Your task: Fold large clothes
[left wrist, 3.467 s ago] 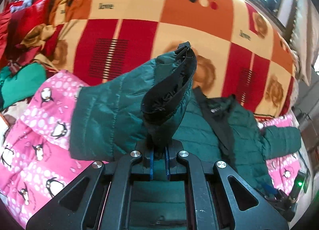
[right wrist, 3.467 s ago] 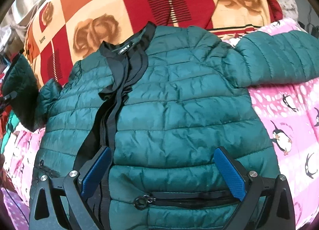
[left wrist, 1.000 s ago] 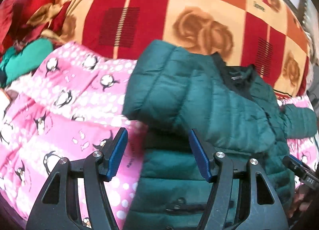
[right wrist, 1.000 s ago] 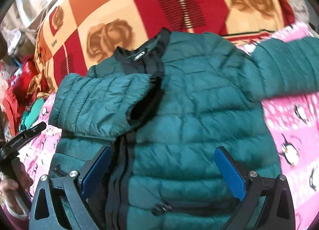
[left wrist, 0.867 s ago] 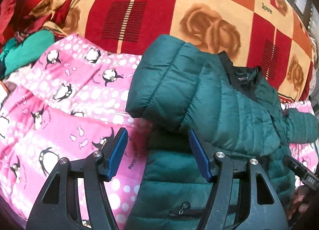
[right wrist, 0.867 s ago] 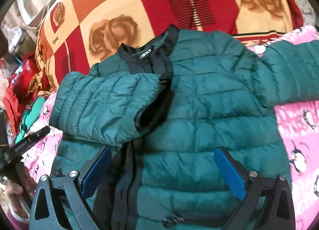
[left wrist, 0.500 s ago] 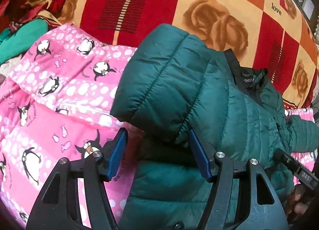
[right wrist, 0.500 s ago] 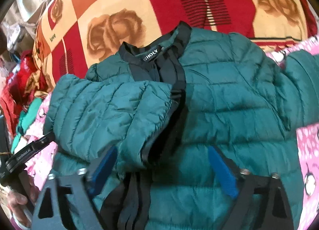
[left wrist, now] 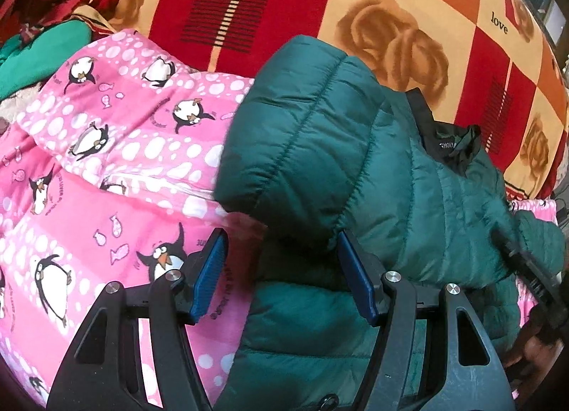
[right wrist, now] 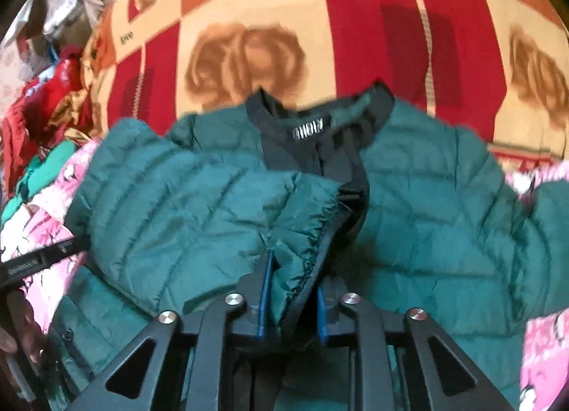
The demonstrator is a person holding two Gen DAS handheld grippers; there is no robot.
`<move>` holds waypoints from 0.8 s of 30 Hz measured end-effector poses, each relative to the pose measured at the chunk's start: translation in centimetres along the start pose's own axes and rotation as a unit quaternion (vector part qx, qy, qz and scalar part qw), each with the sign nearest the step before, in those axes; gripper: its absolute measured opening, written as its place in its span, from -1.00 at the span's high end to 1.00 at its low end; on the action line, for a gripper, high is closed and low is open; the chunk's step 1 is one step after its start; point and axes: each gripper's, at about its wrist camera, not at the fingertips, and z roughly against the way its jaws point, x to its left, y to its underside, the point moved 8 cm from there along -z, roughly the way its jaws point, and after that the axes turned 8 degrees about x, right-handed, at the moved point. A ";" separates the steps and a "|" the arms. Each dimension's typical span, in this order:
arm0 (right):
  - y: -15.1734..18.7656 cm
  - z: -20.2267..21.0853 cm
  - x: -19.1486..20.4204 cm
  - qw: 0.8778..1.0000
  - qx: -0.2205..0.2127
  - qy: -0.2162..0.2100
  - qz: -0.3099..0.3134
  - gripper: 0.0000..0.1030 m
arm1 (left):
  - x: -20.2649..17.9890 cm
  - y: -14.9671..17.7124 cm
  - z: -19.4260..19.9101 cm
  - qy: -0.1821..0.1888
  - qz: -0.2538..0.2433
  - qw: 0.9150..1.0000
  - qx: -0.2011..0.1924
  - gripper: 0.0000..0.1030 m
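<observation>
A green puffer jacket (right wrist: 426,219) lies collar-away on a pink penguin blanket (left wrist: 106,169); the right gripper (right wrist: 290,290), its jaws just clenched on the folded-in sleeve's cuff (right wrist: 313,211), is nearer than the released left gripper (left wrist: 281,275) beside the jacket's edge.

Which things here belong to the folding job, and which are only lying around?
Part of the job:
green puffer jacket
its folded-over sleeve
right gripper, clamped on the sleeve cuff
left gripper, open

Lying about:
pink penguin blanket
red checked blanket
red and green clothes
</observation>
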 end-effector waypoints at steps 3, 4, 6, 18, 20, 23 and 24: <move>-1.5 1.7 -0.8 0.999 -0.028 0.027 0.010 0.70 | -0.1 0.0 0.1 0.002 -0.004 1.000 -0.001 -0.24; -2.0 2.1 -1.0 0.999 -0.035 0.036 0.013 0.70 | -0.3 0.0 0.0 0.006 -0.003 1.000 0.001 -0.24; -2.6 3.0 -1.9 0.997 -0.047 0.054 0.009 0.70 | -0.4 0.1 -0.1 0.001 -0.003 1.000 0.003 -0.24; -2.9 2.1 -11.1 0.985 -0.041 0.159 -0.049 0.71 | 0.1 -0.4 -0.5 -0.005 0.003 1.000 0.004 -0.24; -2.5 0.5 -12.1 0.984 -0.024 0.171 -0.050 0.71 | -0.1 -0.8 -0.1 0.000 0.005 1.000 -0.002 -0.24; -1.9 -1.4 -13.2 0.983 -0.006 0.171 -0.058 0.73 | -0.7 -2.0 0.6 0.007 0.007 1.000 -0.020 -0.24; -1.8 -1.7 -13.3 0.984 -0.005 0.169 -0.063 0.73 | -0.9 -2.5 0.7 0.007 0.008 1.000 -0.025 -0.24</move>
